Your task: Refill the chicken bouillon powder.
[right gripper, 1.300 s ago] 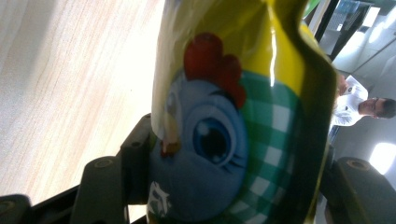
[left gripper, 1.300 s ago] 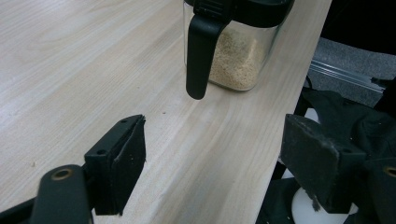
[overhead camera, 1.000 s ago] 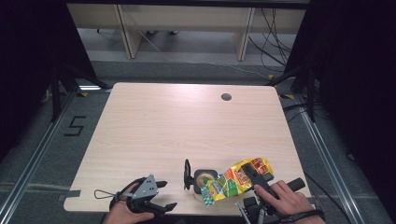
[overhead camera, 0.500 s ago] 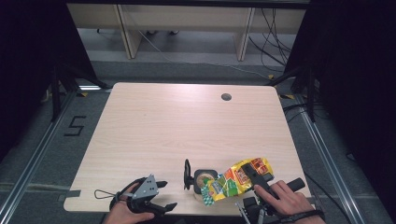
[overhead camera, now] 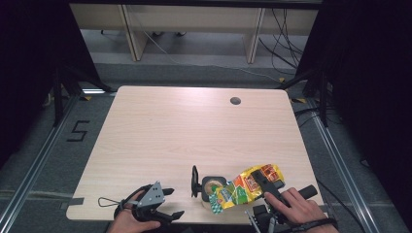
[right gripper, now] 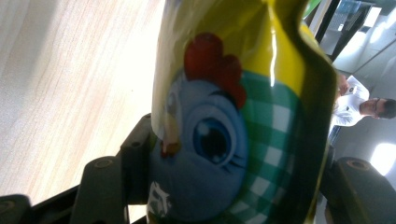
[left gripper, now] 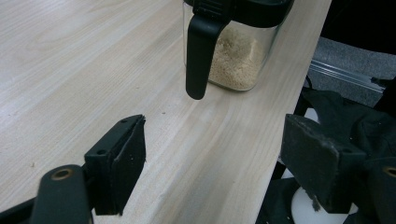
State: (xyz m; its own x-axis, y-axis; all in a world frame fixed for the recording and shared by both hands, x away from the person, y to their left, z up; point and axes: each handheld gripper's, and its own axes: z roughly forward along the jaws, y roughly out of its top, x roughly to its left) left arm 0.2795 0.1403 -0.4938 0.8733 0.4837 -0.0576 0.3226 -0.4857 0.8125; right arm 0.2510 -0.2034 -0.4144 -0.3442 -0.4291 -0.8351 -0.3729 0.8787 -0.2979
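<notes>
A clear jar (overhead camera: 212,187) with its black lid (overhead camera: 195,181) flipped up stands near the table's front edge. In the left gripper view the jar (left gripper: 236,60) holds beige granules behind a black handle (left gripper: 198,51). A yellow and green snack bag (overhead camera: 245,187) lies tilted with its lower end over the jar's mouth. My right gripper (overhead camera: 266,182) is shut on the bag; the bag (right gripper: 224,126), printed with a cartoon chicken, sits between its jaws (right gripper: 233,186). My left gripper (overhead camera: 171,203) rests at the front left, open and holding nothing (left gripper: 219,163), with the jar ahead of it.
The wooden table (overhead camera: 184,131) has a round cable hole (overhead camera: 235,101) at the far right. The front edge runs right under both hands. Metal rails and cables line the floor around the table. A person in a white shirt (right gripper: 359,105) is far off.
</notes>
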